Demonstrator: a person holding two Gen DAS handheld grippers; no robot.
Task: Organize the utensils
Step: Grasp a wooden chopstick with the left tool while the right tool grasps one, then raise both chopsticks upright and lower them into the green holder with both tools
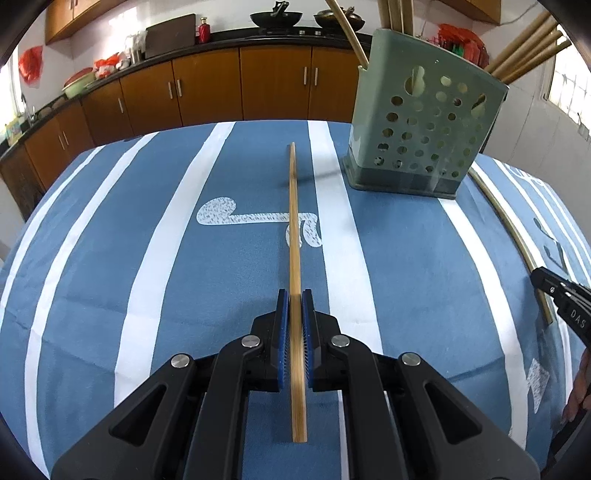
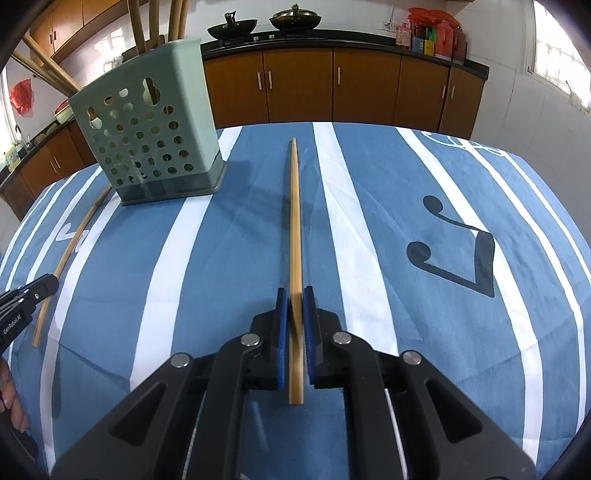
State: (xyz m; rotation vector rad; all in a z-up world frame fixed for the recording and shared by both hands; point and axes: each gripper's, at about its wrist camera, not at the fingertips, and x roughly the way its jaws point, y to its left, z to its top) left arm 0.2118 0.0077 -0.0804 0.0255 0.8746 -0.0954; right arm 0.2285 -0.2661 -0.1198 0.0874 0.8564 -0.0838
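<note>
My left gripper (image 1: 294, 295) is shut on a bamboo chopstick (image 1: 294, 229) that points straight ahead over the blue striped tablecloth (image 1: 147, 258). My right gripper (image 2: 294, 293) is shut on a second bamboo chopstick (image 2: 294, 221), also pointing forward. A green perforated utensil holder (image 1: 424, 125) stands ahead to the right in the left wrist view, and ahead to the left in the right wrist view (image 2: 147, 129), with several chopsticks standing in it. Each gripper shows at the other view's edge: the right one (image 1: 561, 299), the left one (image 2: 26, 299).
The table's far edge lies just beyond the holder. Brown kitchen cabinets (image 1: 221, 85) and a black counter with two woks (image 2: 258, 22) run along the back wall.
</note>
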